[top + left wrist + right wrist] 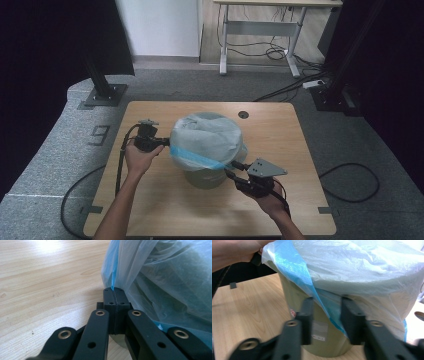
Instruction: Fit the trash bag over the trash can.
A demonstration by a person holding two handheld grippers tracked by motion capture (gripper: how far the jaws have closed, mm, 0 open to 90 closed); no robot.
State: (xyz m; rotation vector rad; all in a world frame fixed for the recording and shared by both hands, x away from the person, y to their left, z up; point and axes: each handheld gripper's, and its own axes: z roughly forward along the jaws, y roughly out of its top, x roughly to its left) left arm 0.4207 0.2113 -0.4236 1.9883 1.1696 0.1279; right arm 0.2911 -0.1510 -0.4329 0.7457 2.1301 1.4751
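Note:
An olive bin [205, 177] stands mid-table, draped with a thin white bag [207, 137] that has a blue hem. My left gripper [162, 144] is at the bin's left side. In the left gripper view its jaws [113, 293] are shut on the bag's blue hem [113, 280]. My right gripper [234, 167] is at the bin's front right. Its jaws [328, 315] stand apart in front of the bin [294, 300], with the blue hem [329, 310] hanging between them, not pinched. The bag [362, 267] covers the bin's mouth.
The wooden table [280, 135] has a small round hole [243, 114] at the back. Cables trail from both grippers over the front edge. Black stands [102, 90] rise behind the table, and a white desk frame [260, 30] stands far back on the carpet.

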